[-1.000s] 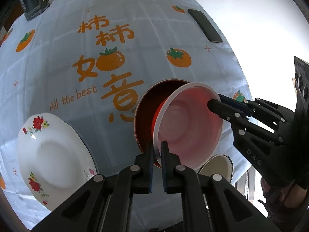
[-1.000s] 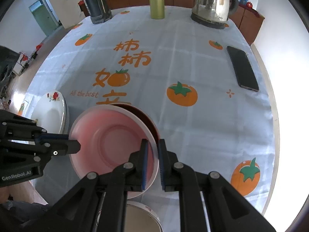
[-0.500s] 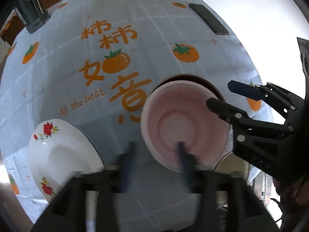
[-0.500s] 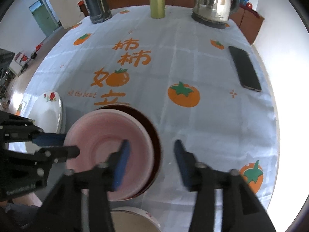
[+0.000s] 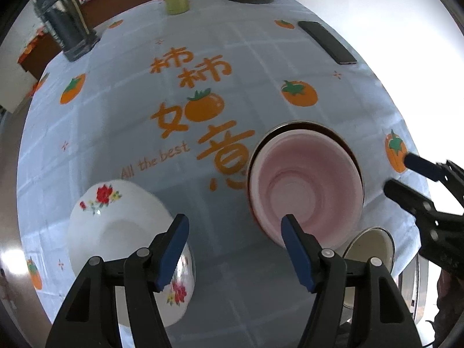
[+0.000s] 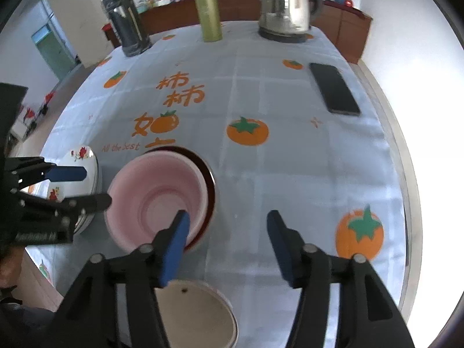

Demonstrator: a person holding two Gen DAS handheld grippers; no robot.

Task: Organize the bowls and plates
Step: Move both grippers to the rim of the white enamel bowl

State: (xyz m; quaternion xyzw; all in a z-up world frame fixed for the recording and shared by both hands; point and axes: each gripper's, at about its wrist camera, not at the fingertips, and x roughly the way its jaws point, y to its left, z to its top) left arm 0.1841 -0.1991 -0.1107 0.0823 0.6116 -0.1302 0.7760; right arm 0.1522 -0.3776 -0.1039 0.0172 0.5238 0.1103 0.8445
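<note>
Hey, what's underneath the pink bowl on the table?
The pink bowl sits nested inside a dark red bowl. Only a crescent of the red bowl's rim and inner wall shows; its bottom is covered, so anything beneath cannot be seen.

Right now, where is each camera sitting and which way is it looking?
Left wrist view: sits on the left tongs, looking steeply down at the tablecloth, the flowered white bowl and the pink bowl; its own open fingers show, and the right tongs poke in.
Right wrist view: sits on the right tongs, looking down and across to the kettle; its open fingers show, and the left tongs enter.
Shared: pink bowl nested in a dark red bowl, phone, tablecloth.
</note>
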